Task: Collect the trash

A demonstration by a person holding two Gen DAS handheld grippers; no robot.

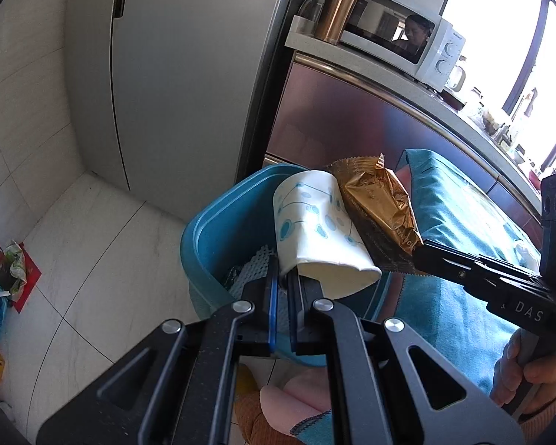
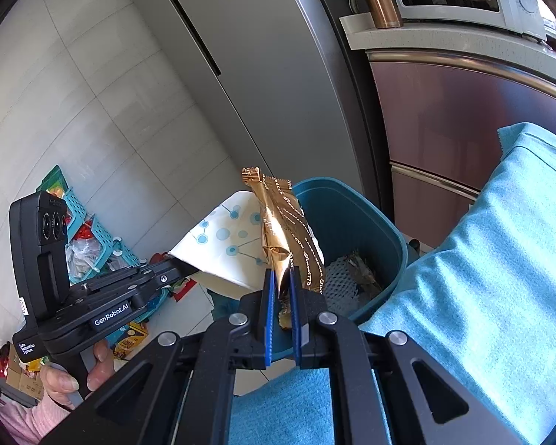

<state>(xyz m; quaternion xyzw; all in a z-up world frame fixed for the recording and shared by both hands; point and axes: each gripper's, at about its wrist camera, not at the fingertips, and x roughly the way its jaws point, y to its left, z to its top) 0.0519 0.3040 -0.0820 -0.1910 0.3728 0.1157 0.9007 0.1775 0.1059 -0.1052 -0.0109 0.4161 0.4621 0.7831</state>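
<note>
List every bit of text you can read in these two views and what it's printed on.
"GenRobot.AI": side of the left claw body.
"Data Acquisition System": label at the back of that same unit.
"DAS": side of the right claw body, cut off by the frame edge.
Gold wrapper: cursive script lines, too warped to read.
Microwave: brand mark above its dials, too small to read.
Paper cup: pattern only, no text.

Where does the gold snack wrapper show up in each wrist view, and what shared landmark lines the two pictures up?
Left wrist view: gold wrapper right of centre, against the paper cup, pinched by the right gripper coming from the right.
Right wrist view: centre, rising from that gripper's closed jaws, cup to its left.
Shared landmark: the blue bin below both items.
</note>
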